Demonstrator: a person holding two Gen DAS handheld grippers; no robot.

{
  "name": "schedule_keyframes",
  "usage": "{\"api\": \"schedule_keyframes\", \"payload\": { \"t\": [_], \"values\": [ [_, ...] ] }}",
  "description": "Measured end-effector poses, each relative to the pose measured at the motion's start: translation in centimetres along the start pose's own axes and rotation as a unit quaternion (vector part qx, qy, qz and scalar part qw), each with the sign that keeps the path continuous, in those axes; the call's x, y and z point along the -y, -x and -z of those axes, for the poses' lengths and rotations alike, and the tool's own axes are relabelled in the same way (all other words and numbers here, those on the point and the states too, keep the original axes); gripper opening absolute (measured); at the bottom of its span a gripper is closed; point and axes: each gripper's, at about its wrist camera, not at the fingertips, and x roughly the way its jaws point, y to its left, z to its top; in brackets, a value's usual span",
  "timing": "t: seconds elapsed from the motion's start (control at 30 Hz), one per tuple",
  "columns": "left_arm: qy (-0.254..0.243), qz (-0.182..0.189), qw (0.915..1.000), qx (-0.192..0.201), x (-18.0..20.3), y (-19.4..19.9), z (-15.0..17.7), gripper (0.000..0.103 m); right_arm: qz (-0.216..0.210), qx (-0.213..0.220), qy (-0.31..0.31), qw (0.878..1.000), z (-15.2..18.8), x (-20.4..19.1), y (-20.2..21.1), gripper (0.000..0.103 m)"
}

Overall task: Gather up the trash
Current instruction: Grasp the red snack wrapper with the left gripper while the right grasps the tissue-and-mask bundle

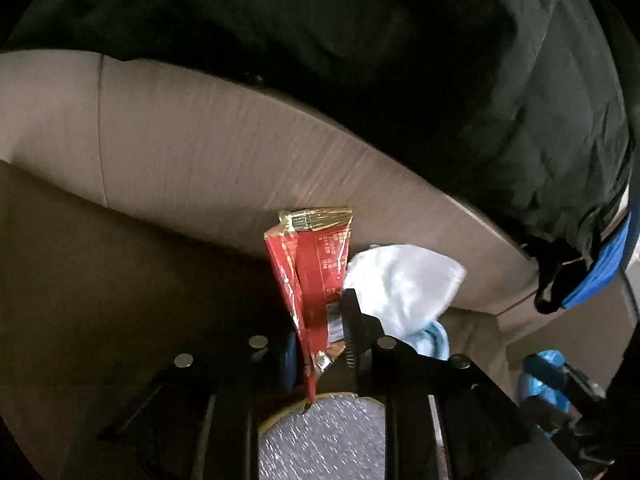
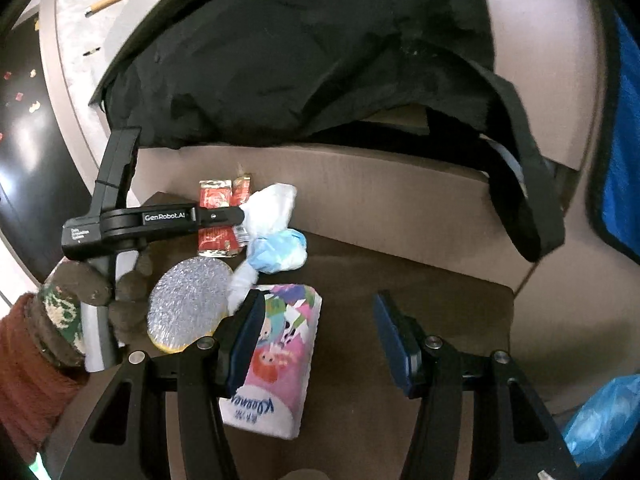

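jaws of the left gripper (image 1: 320, 320) are closed on a red and gold wrapper (image 1: 310, 264), which stands up between them, its gold end on top. from the right wrist view this gripper reaches in from the left side over the cardboard box (image 2: 360, 184), and the gloved left hand (image 2: 100, 300) holds its handle. jaws of the right gripper (image 2: 320, 340) stand wide open with nothing between them; their blue pads (image 2: 394, 344) are apart, and the left pad is in front of a tissue pack (image 2: 280, 360).

all the things lie inside the cardboard box, on its brown floor. the tissue pack, pink with cartoon pictures, lies near the front of the box. a round silver pad with yellow edge (image 2: 188, 304) lies just beside the pack, on its left. behind the pack there is a crumpled white and light blue tissue (image 2: 276, 232), and it is close to the tip of the left gripper. the red wrapper is at the back of the box, near the far wall.

a black bag (image 2: 300, 60) hangs over the far wall of the box. a blue plastic bag (image 2: 604, 420) is outside the box at the right. behind the box, at the upper left, a pencil (image 2: 110, 0) lies on a grey surface.
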Motion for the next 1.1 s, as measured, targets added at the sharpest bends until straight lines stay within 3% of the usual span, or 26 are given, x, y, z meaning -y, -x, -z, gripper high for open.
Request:
{"api": "schedule_keyframes", "payload": {
  "t": [0.03,0.3,0.43,0.8,1.1],
  "values": [
    [-0.001,0.002,1.0000,0.003,0.1,0.5,0.2,0.008,-0.003,-0.004,0.004,1.000,-0.2,-0.2,-0.3,0.053],
    [-0.027,-0.044,0.9976,0.047,0.3,7.2,3.4,0.008,-0.038,-0.046,0.032,0.998,-3.0,-3.6,-5.0,0.053],
    [-0.048,-0.059,0.9943,0.074,0.0,10.2,4.6,0.008,-0.082,-0.074,0.037,0.993,-4.7,-5.9,-7.6,0.053],
    [0.041,-0.094,0.9913,0.083,-8.3,15.8,6.3,0.009,-0.133,-0.104,0.114,0.979,-4.8,-13.2,-9.6,0.053],
    [0.043,-0.115,0.9880,0.095,-11.4,20.1,9.0,0.009,-0.127,-0.135,0.169,0.968,-5.0,-18.4,-13.0,0.053]
  ]
}}
